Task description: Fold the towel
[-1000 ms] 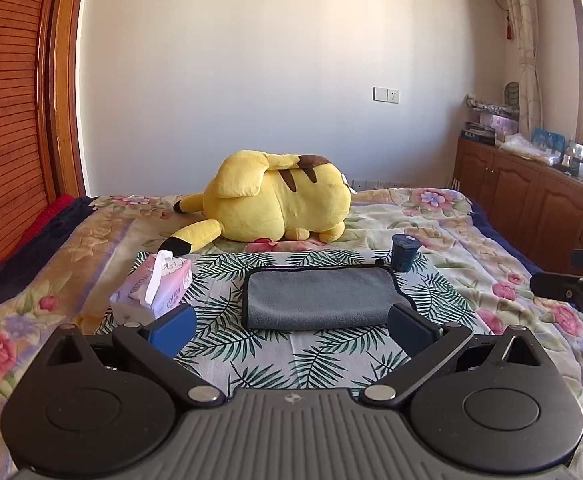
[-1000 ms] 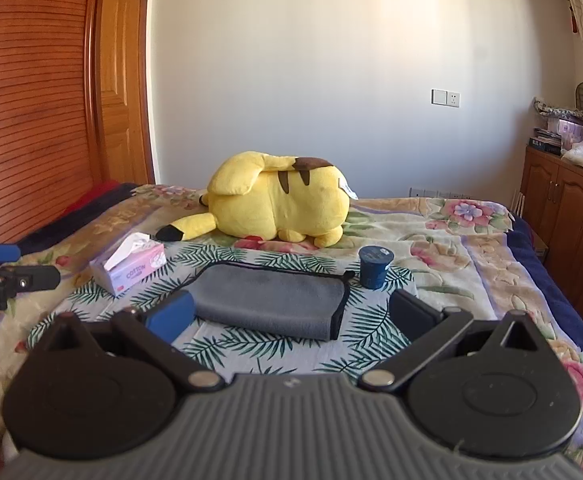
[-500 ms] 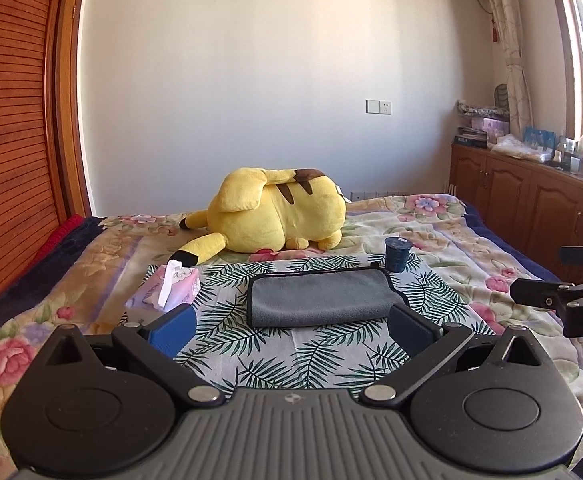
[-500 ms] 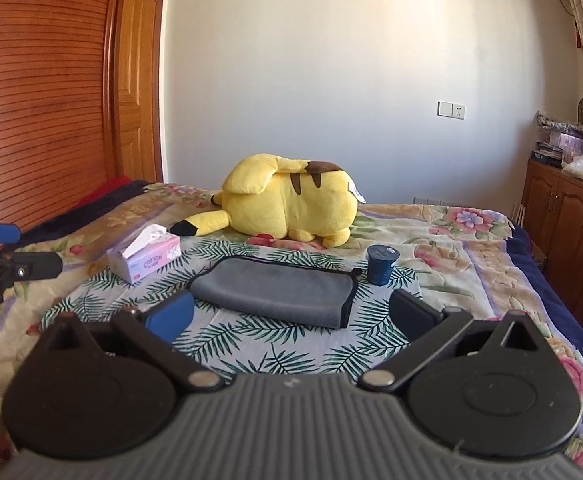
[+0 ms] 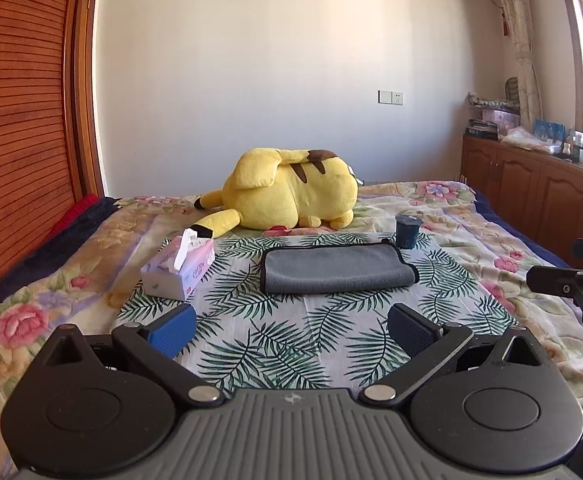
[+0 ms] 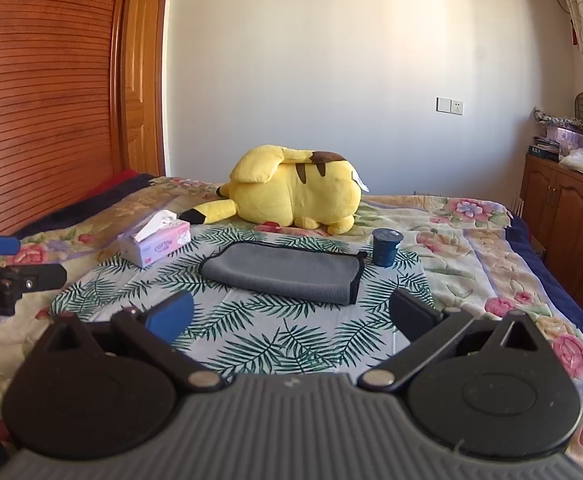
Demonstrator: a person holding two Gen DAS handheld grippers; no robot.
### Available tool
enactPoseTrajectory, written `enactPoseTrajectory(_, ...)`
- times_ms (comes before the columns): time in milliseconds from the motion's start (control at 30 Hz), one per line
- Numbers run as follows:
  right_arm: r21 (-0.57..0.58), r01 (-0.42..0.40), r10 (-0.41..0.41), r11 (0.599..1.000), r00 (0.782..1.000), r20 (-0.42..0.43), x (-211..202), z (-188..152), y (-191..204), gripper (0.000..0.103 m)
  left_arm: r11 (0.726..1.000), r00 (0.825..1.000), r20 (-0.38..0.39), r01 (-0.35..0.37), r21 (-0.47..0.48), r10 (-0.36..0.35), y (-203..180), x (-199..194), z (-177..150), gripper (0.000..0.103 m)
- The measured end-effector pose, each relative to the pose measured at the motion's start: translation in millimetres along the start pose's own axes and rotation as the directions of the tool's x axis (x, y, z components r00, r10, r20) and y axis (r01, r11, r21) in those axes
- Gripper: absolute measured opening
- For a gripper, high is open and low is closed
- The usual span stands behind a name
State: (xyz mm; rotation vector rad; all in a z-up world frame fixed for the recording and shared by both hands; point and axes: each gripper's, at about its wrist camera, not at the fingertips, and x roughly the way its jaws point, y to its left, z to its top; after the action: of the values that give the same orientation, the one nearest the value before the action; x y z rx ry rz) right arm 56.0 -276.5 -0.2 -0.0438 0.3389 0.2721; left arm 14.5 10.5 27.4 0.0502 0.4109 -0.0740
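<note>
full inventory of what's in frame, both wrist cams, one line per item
towel: 1, grey with dark edging, folded, lying on the palm-leaf cloth
palm-leaf cloth: 1, white and green, spread over the floral bedspread
floral bedspread: 1, cream and pink, covering the bed
Pikachu plush: 1, yellow, beyond the towel
tissue box: 1, pink and white, left of the towel
cup: 1, dark blue, by the towel's far right corner
wall socket: 1, white, far wall
cabinets: wooden, right side
left gripper: jaws open, empty
right gripper: jaws open, empty
</note>
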Motion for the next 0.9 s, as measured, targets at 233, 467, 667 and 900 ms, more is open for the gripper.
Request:
enactPoseTrajectory(233,0.016,0.009,-0.009,1.000,1.000,-0.010,-3.1,-14.9,-0.5,0.103,1.000,1.000,0.000,-0.004,0.006,0.004,-4.3,-0.1,-17.8,0.087)
enactPoseTrajectory(467,0.033,0.017,-0.016,0.999,0.999,-0.036,-0.4,-30.2,0.1,0.103,1.000,1.000,-0.008,0.003,0.023,-0.003,-8.0,5.2,-29.6,0.087)
enactPoseTrajectory(667,0.027,0.015,-0.015,1.000,0.999,-0.029,0.6,-34.8,2.3,0.103,0.999,1.000,-0.009,0.011,0.039,-0.011,-11.4,8.7,-37.1,0.087)
enactPoseTrajectory(900,0.053,0.034,-0.032,0.998,0.999,-0.037,4.7,-37.2,-3.2,0.103,0.998,1.000,-0.005,0.011,0.061,-0.011,-14.4,10.5,-42.8,0.087)
